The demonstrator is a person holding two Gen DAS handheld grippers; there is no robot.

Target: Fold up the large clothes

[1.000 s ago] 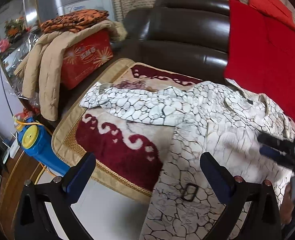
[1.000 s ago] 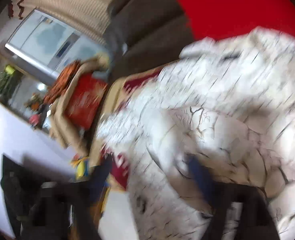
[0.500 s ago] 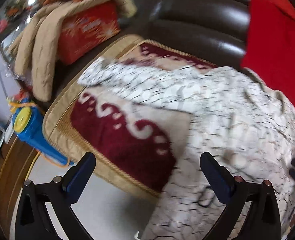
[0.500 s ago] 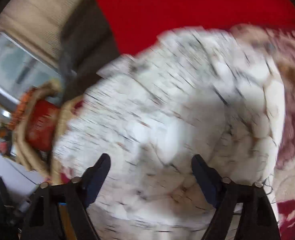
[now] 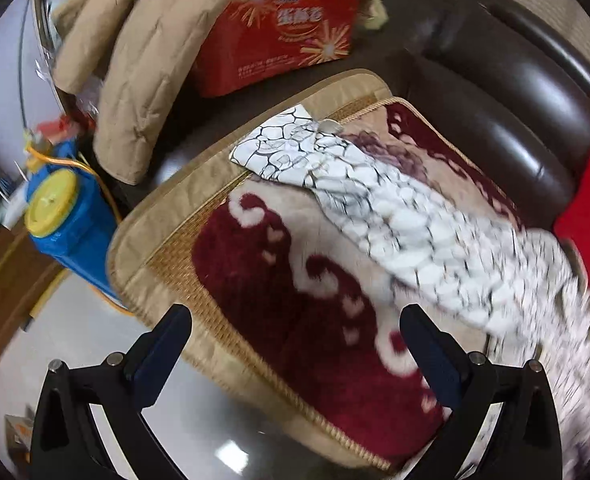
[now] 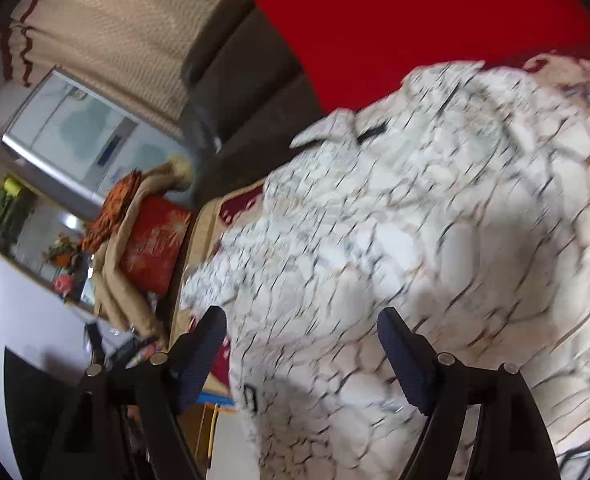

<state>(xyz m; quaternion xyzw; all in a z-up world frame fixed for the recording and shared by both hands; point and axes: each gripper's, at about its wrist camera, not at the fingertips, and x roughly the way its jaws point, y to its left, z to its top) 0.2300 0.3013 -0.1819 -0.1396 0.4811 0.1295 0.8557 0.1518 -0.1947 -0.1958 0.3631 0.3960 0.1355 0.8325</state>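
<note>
Ahead of the left gripper (image 5: 295,330), fingers spread and empty — the garment's sleeve (image 5: 375,204) on the cushion (image 5: 263,288), long axis slanting from far-left cuff to near-right. Closer to the sleeve than the right gripper (image 6: 301,330), also spread, over the garment body (image 6: 435,240).

We see a dark leather sofa (image 5: 527,120) carrying a patterned seat mat (image 5: 295,300), red box (image 5: 279,28) and white jacket (image 5: 435,232).
</note>
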